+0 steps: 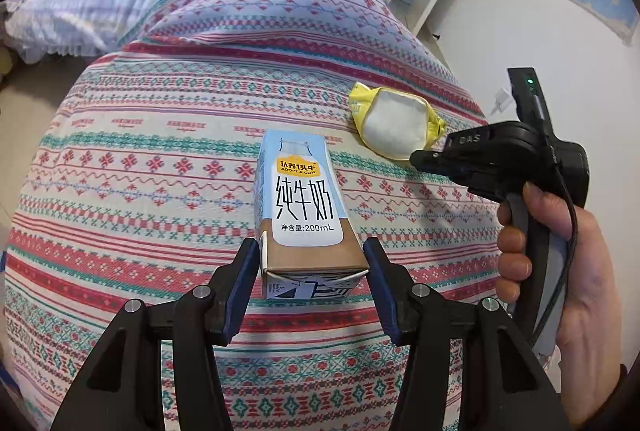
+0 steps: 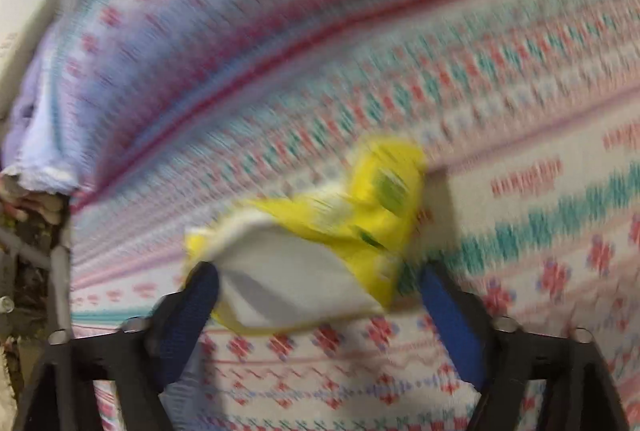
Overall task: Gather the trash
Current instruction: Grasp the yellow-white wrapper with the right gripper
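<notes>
We see our left gripper [image 1: 312, 263] spread wide, one blue pad on each side of the near end of a milk carton [image 1: 302, 207]; a thin gap shows at both pads, so nothing is clamped. The carton lies flat on the patterned bedspread [image 1: 160, 159], label up, about the middle of the bed.

Toward the bed's right edge, just beyond the carton, lies a crumpled yellow wrapper [image 1: 394, 123] with its white inside showing. In the left wrist view the right gripper [image 1: 418, 159] points its tip at the wrapper's near edge, gripped by the right hand [image 1: 560, 263].

The right wrist view is smeared by blur. There the right gripper [image 2: 320, 287] stands wide, the wrapper [image 2: 320, 239] between its blue pads; the left pad looks to touch the wrapper's edge, the right pad is clear of it. Whether it truly touches, we cannot tell
</notes>
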`<state>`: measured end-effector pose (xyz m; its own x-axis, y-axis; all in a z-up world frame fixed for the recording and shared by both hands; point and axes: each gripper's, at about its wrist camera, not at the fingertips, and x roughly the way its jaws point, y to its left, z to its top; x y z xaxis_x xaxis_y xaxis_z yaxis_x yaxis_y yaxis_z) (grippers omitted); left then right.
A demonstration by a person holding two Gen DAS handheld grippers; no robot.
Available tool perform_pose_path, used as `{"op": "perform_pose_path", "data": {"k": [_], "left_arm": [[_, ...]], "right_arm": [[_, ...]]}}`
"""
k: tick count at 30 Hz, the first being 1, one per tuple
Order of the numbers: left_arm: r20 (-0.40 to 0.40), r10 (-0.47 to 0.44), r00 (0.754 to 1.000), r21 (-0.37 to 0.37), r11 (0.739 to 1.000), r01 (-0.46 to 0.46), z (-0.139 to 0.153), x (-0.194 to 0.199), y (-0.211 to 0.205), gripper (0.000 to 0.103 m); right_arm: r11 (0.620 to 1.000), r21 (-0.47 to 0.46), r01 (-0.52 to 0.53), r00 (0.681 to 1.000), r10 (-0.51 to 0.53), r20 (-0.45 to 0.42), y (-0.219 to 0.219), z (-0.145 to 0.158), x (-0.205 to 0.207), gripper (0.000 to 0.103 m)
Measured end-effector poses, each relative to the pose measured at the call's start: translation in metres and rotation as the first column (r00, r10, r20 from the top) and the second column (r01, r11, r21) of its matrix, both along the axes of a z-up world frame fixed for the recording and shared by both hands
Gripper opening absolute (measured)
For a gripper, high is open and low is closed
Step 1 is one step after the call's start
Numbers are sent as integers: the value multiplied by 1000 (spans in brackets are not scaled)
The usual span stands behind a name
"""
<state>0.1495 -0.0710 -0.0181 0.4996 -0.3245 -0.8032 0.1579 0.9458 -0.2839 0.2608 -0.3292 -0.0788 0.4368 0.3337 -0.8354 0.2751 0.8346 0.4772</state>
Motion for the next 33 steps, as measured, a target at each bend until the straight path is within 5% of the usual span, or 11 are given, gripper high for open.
{"op": "perform_pose_path", "data": {"k": [4, 10, 11, 12, 14, 18, 23, 28, 31, 33], "left_arm": [[-13, 27, 1000, -26, 999, -27, 2, 1, 15, 56], [-32, 49, 998, -52, 997, -50, 1, 2, 30, 56], [-38, 50, 998, -60, 997, -52, 1, 3, 31, 56], [-43, 49, 998, -68, 996, -52, 1, 3, 32, 56], [-48, 48, 998, -76, 996, -52, 1, 4, 32, 56], [-50, 36, 998, -75, 996, -39, -1, 6, 30, 56], [-54, 31, 998, -69, 997, -35, -4, 9, 29, 56], [-49, 38, 998, -56, 998, -41, -4, 13, 32, 56], [-54, 39, 998, -60, 997, -42, -5, 13, 32, 56], [-51, 41, 998, -58, 997, -44, -4, 12, 32, 56]], "right_arm": [[999, -39, -17, 1000, 17, -6, 8, 2, 0, 6], [989, -107, -106, 991, 114, 67, 27, 25, 2, 7], [981, -144, -133, 987, 145, 74, 30, 30, 3, 15], [974, -170, -148, 984, 163, 76, 32, 33, 2, 39], [946, -267, -186, 969, 221, 108, 39, 44, 1, 67], [908, -363, -211, 950, 278, 143, 42, 55, 1, 74], [748, -606, -272, 873, 456, 171, 66, 58, 6, 96], [651, -668, -359, 801, 583, 138, 92, 41, 18, 96], [618, -688, -379, 799, 594, 94, 101, 28, 24, 89], [603, -683, -412, 808, 588, 32, 101, 19, 29, 47]]}}
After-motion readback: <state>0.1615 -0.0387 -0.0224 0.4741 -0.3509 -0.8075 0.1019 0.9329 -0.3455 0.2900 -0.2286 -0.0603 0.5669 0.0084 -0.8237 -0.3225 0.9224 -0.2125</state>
